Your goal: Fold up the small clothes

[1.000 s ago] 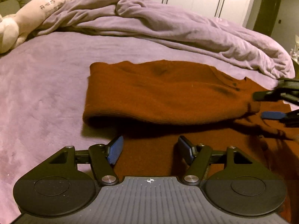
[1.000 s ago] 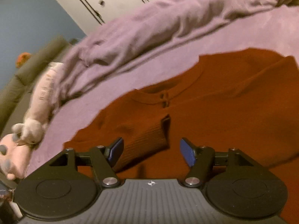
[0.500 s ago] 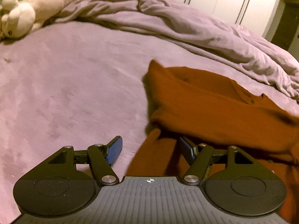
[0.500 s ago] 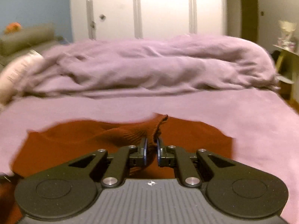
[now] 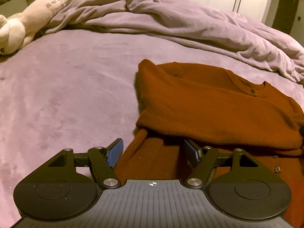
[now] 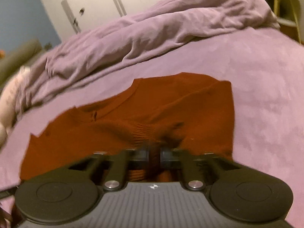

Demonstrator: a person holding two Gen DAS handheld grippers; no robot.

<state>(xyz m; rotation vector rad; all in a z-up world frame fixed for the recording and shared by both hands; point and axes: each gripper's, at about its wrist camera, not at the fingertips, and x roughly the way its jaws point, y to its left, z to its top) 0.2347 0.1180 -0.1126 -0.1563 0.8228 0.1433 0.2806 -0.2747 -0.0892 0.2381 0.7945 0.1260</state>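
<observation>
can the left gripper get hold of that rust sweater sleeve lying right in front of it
Probably yes. The left gripper has its jaws wide open, and the sleeve of the rust sweater lies flat between them on the purple bedspread. Nothing covers this stretch; the folded body of the sweater sits just beyond it.

Two low, close wrist views across the bed (image 5: pixel 57 95), both sharing the rust sweater (image 5: pixel 209 104) and rumpled duvet (image 6: pixel 152 38).

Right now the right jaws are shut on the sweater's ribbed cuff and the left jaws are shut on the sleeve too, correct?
Not quite. The left gripper is open: the left wrist view shows its jaws spread wide, with the rust sweater sleeve lying between them, ungripped. The rest holds: the right gripper is shut on the ribbed cuff, as the right wrist view shows.
</observation>
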